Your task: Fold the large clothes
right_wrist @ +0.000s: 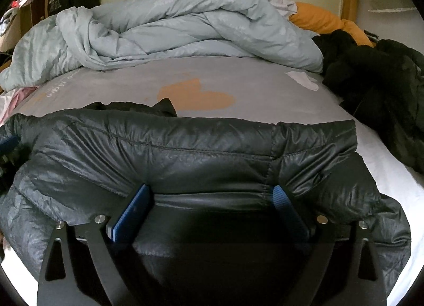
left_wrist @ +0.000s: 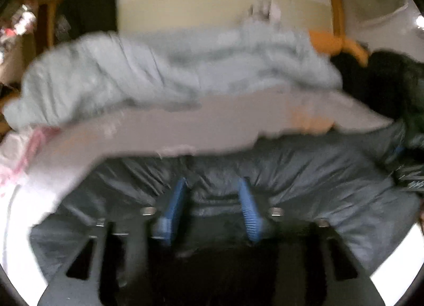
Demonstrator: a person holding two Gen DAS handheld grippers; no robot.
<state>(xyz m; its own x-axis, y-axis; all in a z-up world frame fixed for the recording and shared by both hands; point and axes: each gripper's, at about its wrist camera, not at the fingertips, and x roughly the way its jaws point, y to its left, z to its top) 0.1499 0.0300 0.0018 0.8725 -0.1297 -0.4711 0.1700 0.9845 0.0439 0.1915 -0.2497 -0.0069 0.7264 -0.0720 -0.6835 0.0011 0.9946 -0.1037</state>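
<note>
A dark, shiny puffer jacket (right_wrist: 212, 152) lies across the near part of the bed and fills the lower half of both views. In the right wrist view my right gripper (right_wrist: 210, 188) stands wide open. Its blue fingertips rest against the jacket's near edge, with a broad stretch of fabric between them. The left wrist view is blurred by motion. There my left gripper (left_wrist: 212, 182) has its blue pads much closer together, pinching a bunched fold of the jacket (left_wrist: 304, 173), which puckers around them.
A grey sheet (right_wrist: 238, 80) with an orange heart print covers the bed beyond the jacket. A crumpled light blue duvet (right_wrist: 172, 33) lies across the back. Black garments (right_wrist: 376, 80) are piled at the right and an orange pillow (right_wrist: 318, 19) sits behind them. Pink cloth (right_wrist: 10, 101) hangs at the left edge.
</note>
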